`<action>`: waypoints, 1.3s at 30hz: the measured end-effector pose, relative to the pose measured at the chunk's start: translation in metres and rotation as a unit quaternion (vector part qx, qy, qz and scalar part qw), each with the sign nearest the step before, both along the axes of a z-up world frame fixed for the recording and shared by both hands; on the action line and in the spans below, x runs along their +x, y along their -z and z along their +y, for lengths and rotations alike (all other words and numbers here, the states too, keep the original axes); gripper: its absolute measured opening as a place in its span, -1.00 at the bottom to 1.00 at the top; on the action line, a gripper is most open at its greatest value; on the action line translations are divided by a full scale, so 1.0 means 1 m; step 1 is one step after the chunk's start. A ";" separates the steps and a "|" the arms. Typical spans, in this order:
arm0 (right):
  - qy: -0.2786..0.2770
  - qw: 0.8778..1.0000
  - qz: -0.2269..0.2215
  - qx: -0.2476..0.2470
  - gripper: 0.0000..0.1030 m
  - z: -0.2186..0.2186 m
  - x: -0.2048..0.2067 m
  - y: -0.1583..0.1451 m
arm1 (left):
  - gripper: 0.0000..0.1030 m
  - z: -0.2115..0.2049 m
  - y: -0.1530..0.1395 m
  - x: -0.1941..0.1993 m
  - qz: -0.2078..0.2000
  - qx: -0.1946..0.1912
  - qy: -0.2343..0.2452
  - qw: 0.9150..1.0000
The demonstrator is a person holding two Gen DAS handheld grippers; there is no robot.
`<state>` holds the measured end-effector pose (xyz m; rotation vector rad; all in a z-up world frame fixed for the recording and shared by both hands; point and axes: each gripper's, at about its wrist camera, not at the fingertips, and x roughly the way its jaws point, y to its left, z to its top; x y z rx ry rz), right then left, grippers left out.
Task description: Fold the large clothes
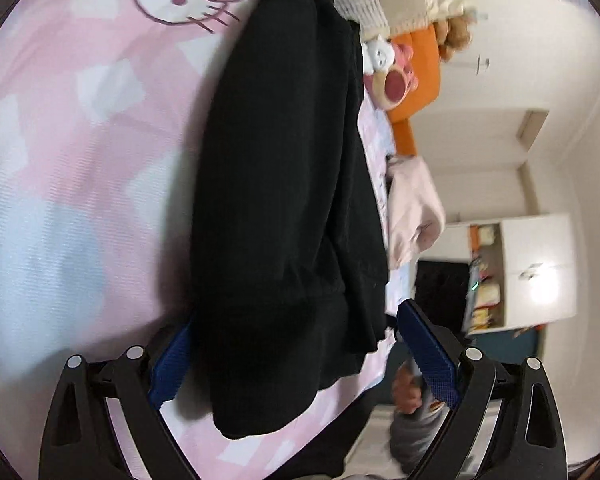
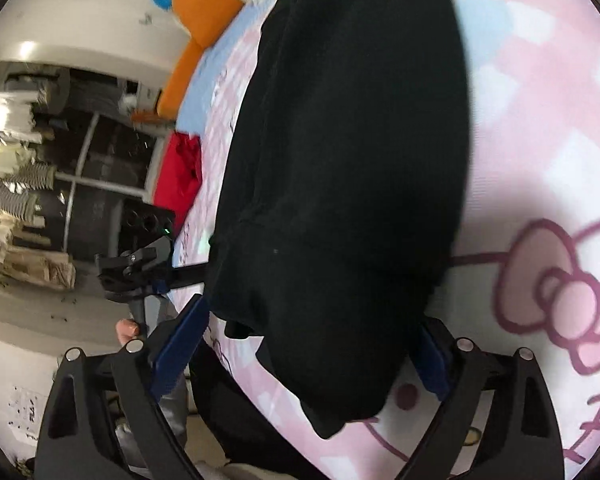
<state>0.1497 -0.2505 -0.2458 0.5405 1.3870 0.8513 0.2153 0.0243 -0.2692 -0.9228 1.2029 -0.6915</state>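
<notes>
A large black garment [image 1: 284,184] lies in a long folded strip on a pink cartoon-cat bedsheet [image 1: 80,160]. My left gripper [image 1: 300,356] is open, its blue pads on either side of the garment's near hem. In the right wrist view the same black garment [image 2: 348,168] runs away from me, and my right gripper [image 2: 312,344] is open with its blue pads straddling the near end. The left gripper [image 2: 140,268] shows at that view's left, by the bed edge.
An orange cushion [image 1: 416,76], a plush toy [image 1: 392,76] and a pale pink garment [image 1: 416,208] lie past the black garment. A red cloth [image 2: 178,176] and the orange cushion [image 2: 200,20] sit near the bed edge. A white cabinet [image 1: 520,268] stands beyond the bed.
</notes>
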 end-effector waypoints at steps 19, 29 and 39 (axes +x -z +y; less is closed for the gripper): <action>-0.006 0.998 -0.031 0.059 -0.59 -0.028 -0.012 -0.057 | -0.63 -0.001 -0.059 -0.007 0.002 -0.077 0.017 0.997; -0.020 0.994 -0.012 0.108 -0.59 -0.064 -0.082 -0.096 | -0.63 -0.023 -0.098 -0.093 -0.016 -0.092 0.058 0.994; 0.011 0.993 0.067 0.092 -0.59 -0.072 -0.106 -0.034 | -0.67 -0.022 -0.025 -0.111 0.097 -0.105 0.042 0.989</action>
